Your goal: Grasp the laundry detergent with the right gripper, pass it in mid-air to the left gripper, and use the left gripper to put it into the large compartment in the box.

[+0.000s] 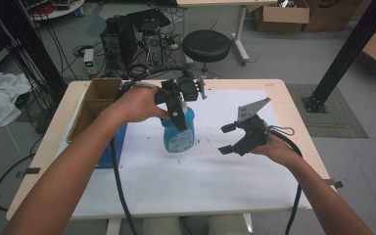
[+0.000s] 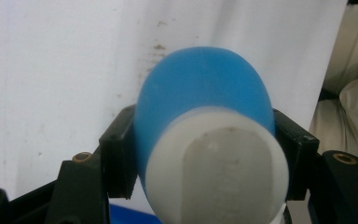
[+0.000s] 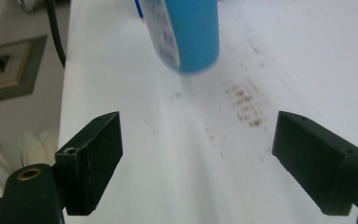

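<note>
The blue spray bottle (image 1: 178,131) stood near the centre of the white sheet (image 1: 210,186), at about 10 o'clock from the right gripper (image 1: 226,139), whose jaws were wide apart and empty. The left gripper (image 1: 178,100) was clamped on the bottle's upper part. The round body could slip or tip if lifted. Its trigger and nozzle were hard to make out.

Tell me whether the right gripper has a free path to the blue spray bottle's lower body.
Probably yes. The right gripper is open and faces the blue spray bottle across bare white paper. The left gripper clamps only the bottle's top, leaving the lower body exposed.
</note>
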